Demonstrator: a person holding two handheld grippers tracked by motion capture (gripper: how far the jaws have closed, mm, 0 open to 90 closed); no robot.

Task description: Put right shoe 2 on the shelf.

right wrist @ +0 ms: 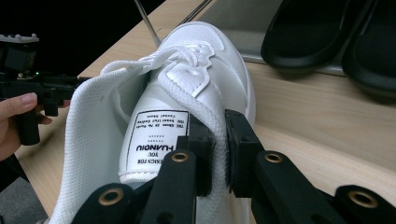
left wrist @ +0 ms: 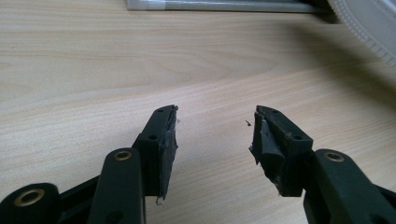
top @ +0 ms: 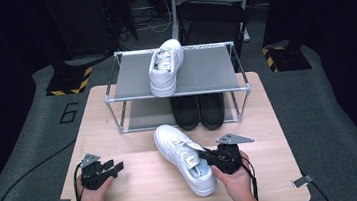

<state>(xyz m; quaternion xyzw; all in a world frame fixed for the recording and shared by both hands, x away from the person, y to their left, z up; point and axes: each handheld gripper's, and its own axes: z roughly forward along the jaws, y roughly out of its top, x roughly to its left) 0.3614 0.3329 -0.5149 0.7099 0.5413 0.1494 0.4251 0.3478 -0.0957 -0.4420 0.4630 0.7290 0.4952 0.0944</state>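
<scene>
A white sneaker (top: 183, 158) lies on the wooden table (top: 140, 185), toe toward the shoe rack. My right gripper (top: 206, 156) is shut on the collar of this white sneaker (right wrist: 187, 93), one jaw inside the opening and one outside, as the right gripper view shows. My left gripper (top: 115, 167) rests low over the table at the left, open with nothing between its jaws (left wrist: 215, 135). A second white sneaker (top: 165, 66) stands on the top shelf of the metal rack (top: 131, 98). A pair of black shoes (top: 198, 111) sits on the lower shelf.
The rack stands at the table's far edge. Bare wood lies between my left gripper and the sneaker. A dark chair (top: 211, 21) and yellow-black striped bases (top: 69, 82) stand on the floor beyond the table.
</scene>
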